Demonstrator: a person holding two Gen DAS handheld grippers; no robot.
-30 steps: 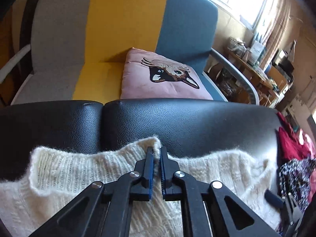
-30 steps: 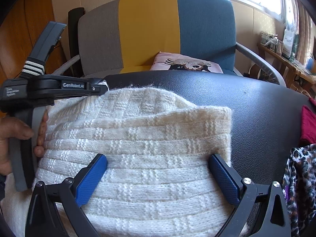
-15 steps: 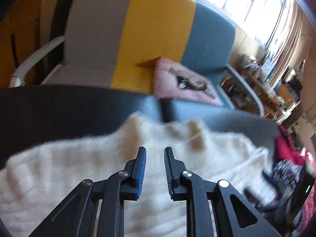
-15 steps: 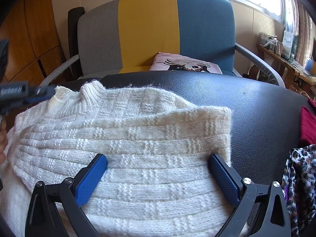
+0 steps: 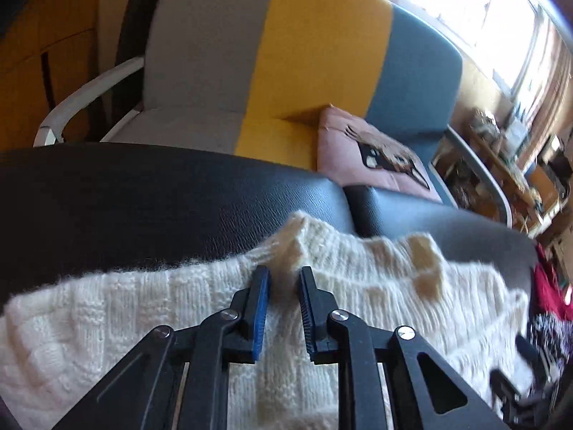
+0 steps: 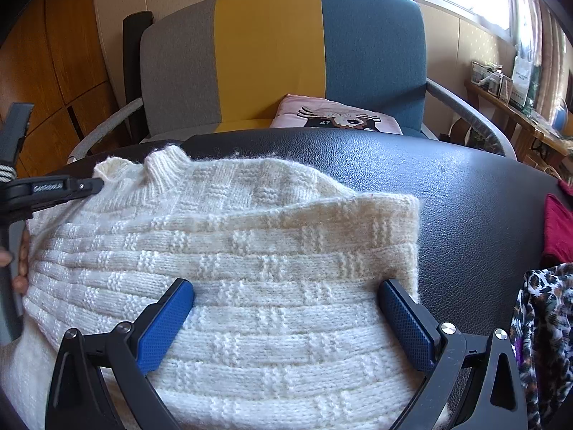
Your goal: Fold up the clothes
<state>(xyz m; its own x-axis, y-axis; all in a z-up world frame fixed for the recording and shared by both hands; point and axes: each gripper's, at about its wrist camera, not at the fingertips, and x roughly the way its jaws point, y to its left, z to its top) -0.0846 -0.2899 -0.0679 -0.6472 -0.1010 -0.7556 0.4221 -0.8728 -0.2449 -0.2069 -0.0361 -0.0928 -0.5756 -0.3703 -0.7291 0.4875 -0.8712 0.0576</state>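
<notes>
Right wrist: right gripper (image 6: 286, 322) jaws wide over cream sweater (image 6: 250, 251).

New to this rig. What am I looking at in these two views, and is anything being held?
No robot arm here: a person carries a handheld two-finger gripper in each hand, each with a fisheye camera looking along its fingers. The left wrist view shows the left gripper, fingers slightly apart around a raised bit of a cream knit sweater, not clamped. The right wrist view shows the right gripper wide open over the same sweater, holding nothing. The sweater lies on a black padded surface; red and leopard-print clothes sit at the right.
</notes>
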